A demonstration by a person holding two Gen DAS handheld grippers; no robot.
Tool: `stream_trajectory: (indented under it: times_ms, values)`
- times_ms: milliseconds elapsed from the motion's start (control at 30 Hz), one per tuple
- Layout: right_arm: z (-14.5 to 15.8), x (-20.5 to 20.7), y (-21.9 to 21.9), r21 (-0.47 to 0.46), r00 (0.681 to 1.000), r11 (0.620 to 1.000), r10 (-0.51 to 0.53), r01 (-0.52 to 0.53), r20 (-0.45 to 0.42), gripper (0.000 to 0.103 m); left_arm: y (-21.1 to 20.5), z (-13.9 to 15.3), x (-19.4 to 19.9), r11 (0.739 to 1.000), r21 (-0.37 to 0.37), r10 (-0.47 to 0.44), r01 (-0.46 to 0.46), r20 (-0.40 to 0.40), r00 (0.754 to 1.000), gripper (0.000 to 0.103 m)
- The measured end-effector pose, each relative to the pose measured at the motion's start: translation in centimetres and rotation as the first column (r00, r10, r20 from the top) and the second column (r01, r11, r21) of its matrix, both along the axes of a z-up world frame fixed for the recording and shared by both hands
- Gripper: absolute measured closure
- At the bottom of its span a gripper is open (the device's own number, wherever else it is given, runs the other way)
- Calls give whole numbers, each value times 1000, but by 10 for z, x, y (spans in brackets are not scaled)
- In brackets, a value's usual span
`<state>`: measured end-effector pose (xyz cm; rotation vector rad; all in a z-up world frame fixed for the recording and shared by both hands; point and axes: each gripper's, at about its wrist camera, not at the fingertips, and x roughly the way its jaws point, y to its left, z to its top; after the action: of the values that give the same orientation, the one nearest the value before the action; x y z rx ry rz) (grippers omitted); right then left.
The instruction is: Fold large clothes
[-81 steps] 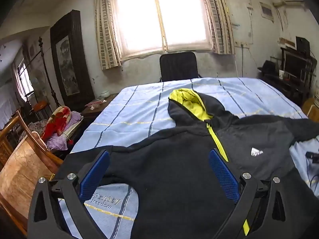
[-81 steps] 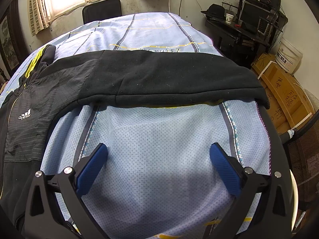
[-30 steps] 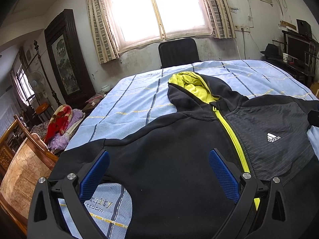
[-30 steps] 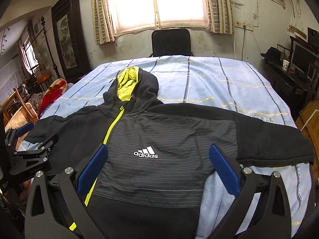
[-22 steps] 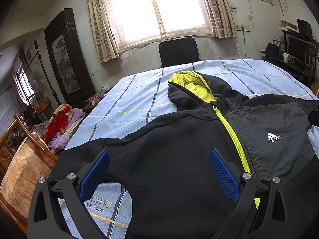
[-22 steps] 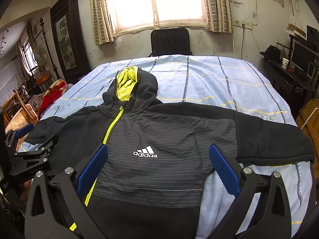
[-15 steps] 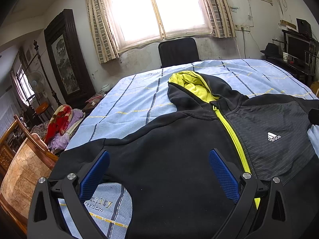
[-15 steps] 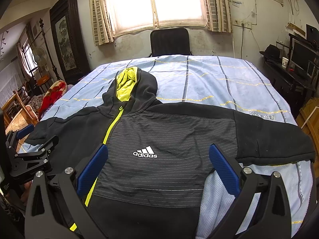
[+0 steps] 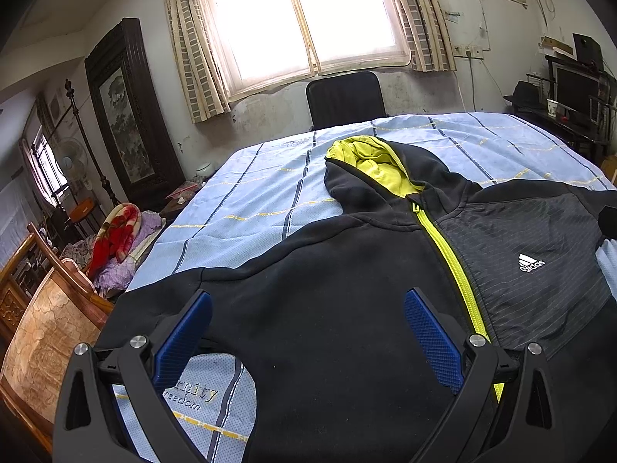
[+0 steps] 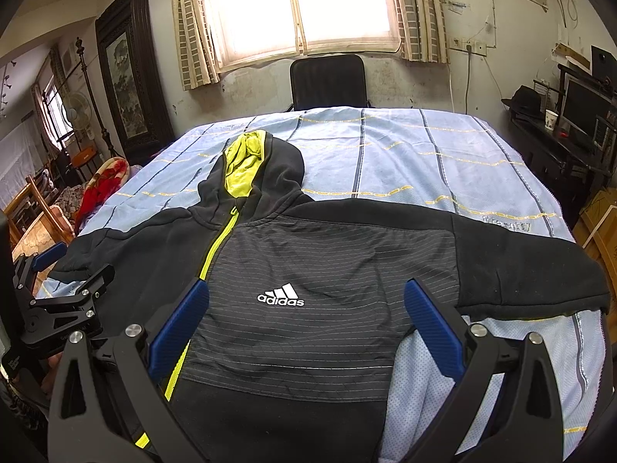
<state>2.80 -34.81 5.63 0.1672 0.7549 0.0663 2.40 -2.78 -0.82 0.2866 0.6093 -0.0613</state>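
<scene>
The hoodie lies face up on the bed, spread flat with its zip closed. Its long axis runs from the bottom of the frame up toward the window: the hood, showing a yellow lining, points to the upper middle, and the hem sits at the lower edge under the cameras. The sleeves stretch sideways, one to the left edge and one to the right edge of the right wrist view. The yellow zip runs down the middle; a white logo sits on the grey striped chest panel.

The bed carries a light blue sheet with dark and yellow stripes. Behind it, at upper middle, a black chair stands under a bright window with checked curtains. A dark framed picture leans at the left, with a fan and a red blanket further left. A desk with a monitor and a cup stands at the right.

The left gripper hangs over the hoodie's black left half, jaws spread wide and holding nothing. The right gripper hangs over the logo panel, jaws likewise spread wide and empty. I cannot tell whether either touches the cloth. The left gripper also shows at the left edge of the right wrist view, near the sleeve end.
</scene>
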Motion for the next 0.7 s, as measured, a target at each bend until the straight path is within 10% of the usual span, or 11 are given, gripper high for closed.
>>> stream_trajectory:
  times_ms: [700]
  values:
    - [-1, -1, -1, 3, 1000, 1000, -4, 4, 3, 4, 0, -5, -1, 1000, 7, -3, 3, -2, 1000, 3]
